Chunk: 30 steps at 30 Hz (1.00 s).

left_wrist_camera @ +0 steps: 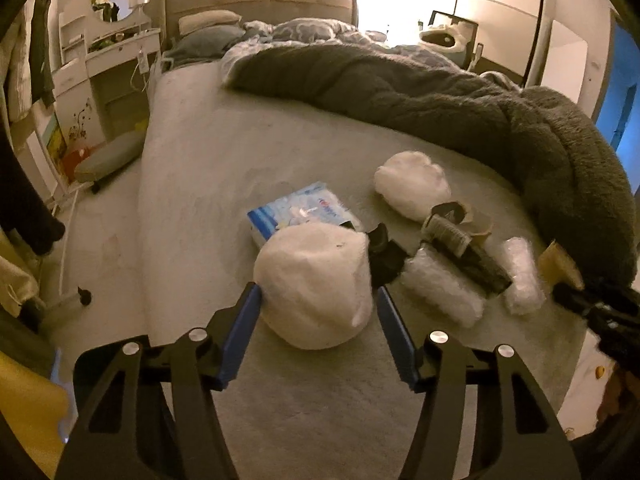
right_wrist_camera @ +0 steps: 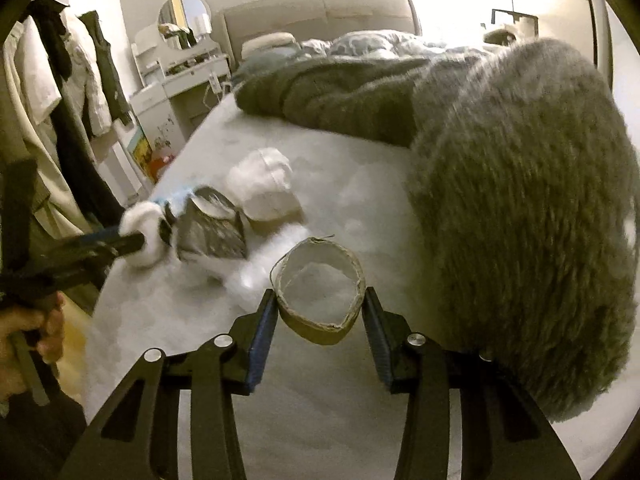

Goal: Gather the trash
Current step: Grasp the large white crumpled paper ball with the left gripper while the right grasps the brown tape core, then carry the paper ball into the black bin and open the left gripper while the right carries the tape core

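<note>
Trash lay lower centre on the bed (left_wrist_camera: 192,184): the left gripper (left_wrist_camera: 318,300) bracketed a white wad (left_wrist_camera: 314,284), jaws apart, the right gripper (right_wrist_camera: 320,300) clamped a cardboard ring (right_wrist_camera: 320,300); squeezing gently should avoid crushing either.

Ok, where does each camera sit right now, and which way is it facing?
Left wrist: on the left hand-held gripper, looking up the bed to the headboard; its fingers flank a white wad.
Right wrist: on the right hand-held gripper, facing likewise; its fingers flank a cardboard ring. The left hand shows at the left edge.
Shared: the bed, grey blanket, second white wad, the mirror.
</note>
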Motion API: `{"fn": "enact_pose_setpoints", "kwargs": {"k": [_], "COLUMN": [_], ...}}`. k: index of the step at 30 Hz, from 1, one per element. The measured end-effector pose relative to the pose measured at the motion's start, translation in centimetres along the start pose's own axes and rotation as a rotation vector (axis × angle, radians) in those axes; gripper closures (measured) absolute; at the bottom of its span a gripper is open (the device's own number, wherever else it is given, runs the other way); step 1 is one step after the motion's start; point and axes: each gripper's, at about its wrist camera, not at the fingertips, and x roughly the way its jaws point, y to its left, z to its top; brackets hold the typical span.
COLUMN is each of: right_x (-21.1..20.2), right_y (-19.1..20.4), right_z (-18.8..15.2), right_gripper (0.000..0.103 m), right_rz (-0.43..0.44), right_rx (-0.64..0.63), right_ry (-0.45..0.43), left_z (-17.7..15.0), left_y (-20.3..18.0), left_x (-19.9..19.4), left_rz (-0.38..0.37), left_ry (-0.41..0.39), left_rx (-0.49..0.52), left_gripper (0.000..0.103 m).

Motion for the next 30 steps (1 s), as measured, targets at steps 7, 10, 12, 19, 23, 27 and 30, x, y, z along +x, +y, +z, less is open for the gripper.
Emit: {"fn": "enact_pose_setpoints", "kwargs": {"k": [7, 10, 12, 19, 23, 27, 30], "right_x": [-0.5, -0.5, -0.6, -0.3, 0.2, 1.1, 1.9], "right_y": [1.2, 1.7, 2.2, 6.9, 9.3, 11.3, 13.0], "right_z": [1.1, 1.5, 1.9, 3.9, 4.7, 5.4, 5.6], "right_gripper": [0.059, 0.059, 0.059, 0.059, 0.059, 0.059, 0.059], "right_rz": [0.016, 0.022, 0.026, 0.092, 0.126, 0.153, 0.176], "right_rx": [-0.018, -0.019, -0.021, -0.065, -0.096, -0.113, -0.128], "right_ry": [-0.039, -0.047, -0.058, -0.106, -0.108, -0.100, -0.090], "left_z": [0.1, 0.0, 0.0, -0.3, -0.7, -1.1, -1.5], "left_y": [0.9, 0.9, 0.8, 2.0, 3.6, 5.9, 7.6], "left_x": [0.4, 0.0, -0.3, -3.4, -4.6, -5.4, -5.7], "left_rz": [-0.049, -0.055, -0.046, -0.041, -0.015, 0.017, 0.044], "left_ry": [0.030, 0.024, 0.016, -0.065, -0.074, -0.064, -0.052], "left_rx": [-0.065, -0.061, -0.046, -0.032, -0.036, -0.065, -0.081], "left_gripper": [0.057, 0.063, 0.064, 0.066, 0.066, 0.066, 0.066]}}
